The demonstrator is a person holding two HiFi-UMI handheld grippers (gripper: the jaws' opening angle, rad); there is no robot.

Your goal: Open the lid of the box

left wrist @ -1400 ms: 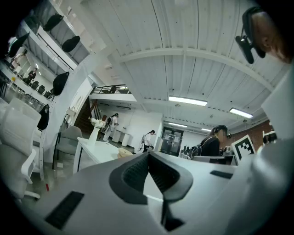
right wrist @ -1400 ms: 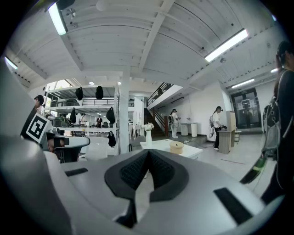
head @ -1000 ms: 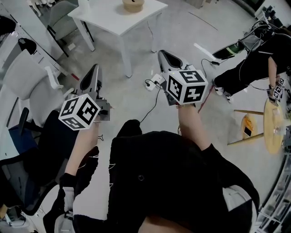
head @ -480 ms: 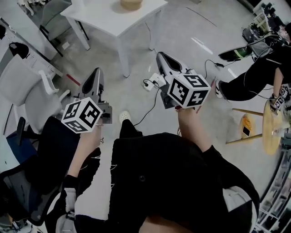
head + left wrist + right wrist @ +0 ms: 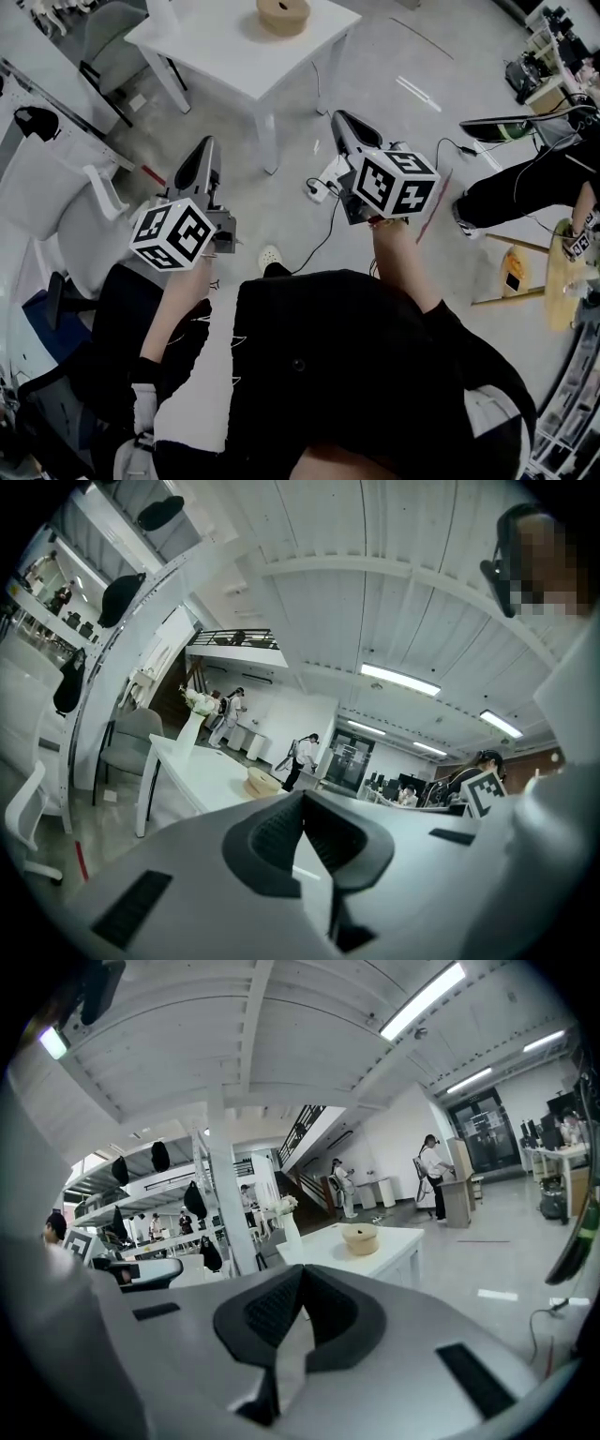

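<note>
A round tan wooden box (image 5: 283,14) with its lid on sits on a white table (image 5: 234,52) at the top of the head view, well ahead of both grippers. The left gripper (image 5: 207,145) and the right gripper (image 5: 340,118) are held in the air over the floor, short of the table, both pointing toward it. Each is shut, pads touching, with nothing between them. In the left gripper view the box (image 5: 264,782) lies far beyond the shut left gripper (image 5: 302,799). The right gripper view shows the box (image 5: 360,1237) on the table (image 5: 394,1246) past the shut right gripper (image 5: 302,1271).
Grey chairs (image 5: 52,192) stand at the left. A power strip with a cable (image 5: 321,185) lies on the floor between the grippers. At the right a seated person (image 5: 530,173) is beside a wooden stool (image 5: 562,267). A white vase (image 5: 290,1237) stands on the table.
The table and box have come further into the head view and nearer. Both grippers stay shut and level in front of the body. A foot has stepped forward on the floor.
</note>
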